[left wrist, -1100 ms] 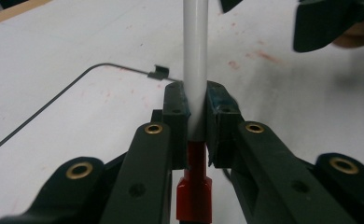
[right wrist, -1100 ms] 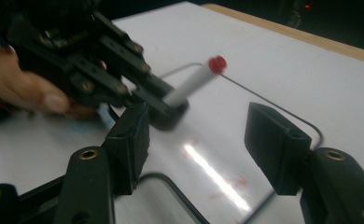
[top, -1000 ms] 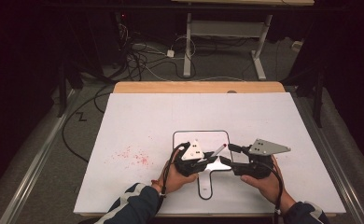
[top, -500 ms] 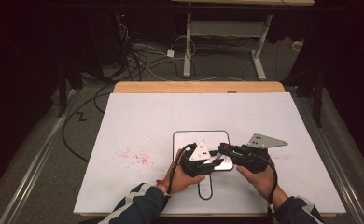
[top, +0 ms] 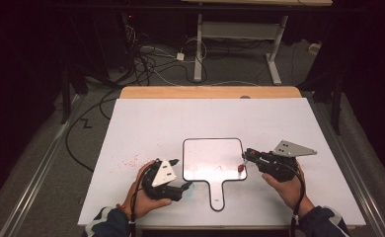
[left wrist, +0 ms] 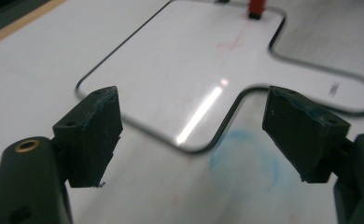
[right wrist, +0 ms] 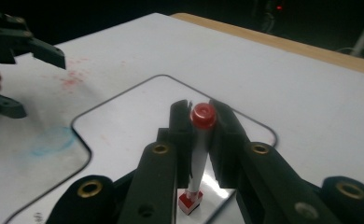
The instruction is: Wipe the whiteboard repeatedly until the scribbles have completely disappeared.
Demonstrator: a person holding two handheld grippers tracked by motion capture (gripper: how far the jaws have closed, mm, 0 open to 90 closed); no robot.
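A small handled whiteboard (top: 212, 158) with a black rim lies flat on the white table (top: 205, 118). My right gripper (top: 245, 155) is shut on a white marker with a red cap (right wrist: 202, 115), held upright with its lower end (top: 240, 168) on the whiteboard's right corner (right wrist: 138, 107). My left gripper (top: 182, 174) sits left of the board's handle (top: 216, 195). Its jaws have just been opening and now stand wide, with nothing between the pads (left wrist: 94, 133). Ahead of them lies the board (left wrist: 194, 65) and, farther off, the marker (left wrist: 255, 7). The left gripper (right wrist: 38, 86) is also in the right gripper view.
Faint red smudges (top: 129, 160) mark the table left of the board, and a blue smudge (left wrist: 245, 161) lies by the handle. A wooden strip (top: 210, 92) runs along the far edge. Cables and a desk frame (top: 240, 34) are on the floor beyond.
My left gripper has opened and drawn back to the left, off the board. My right gripper has closed on the marker and stayed near the board's right side.
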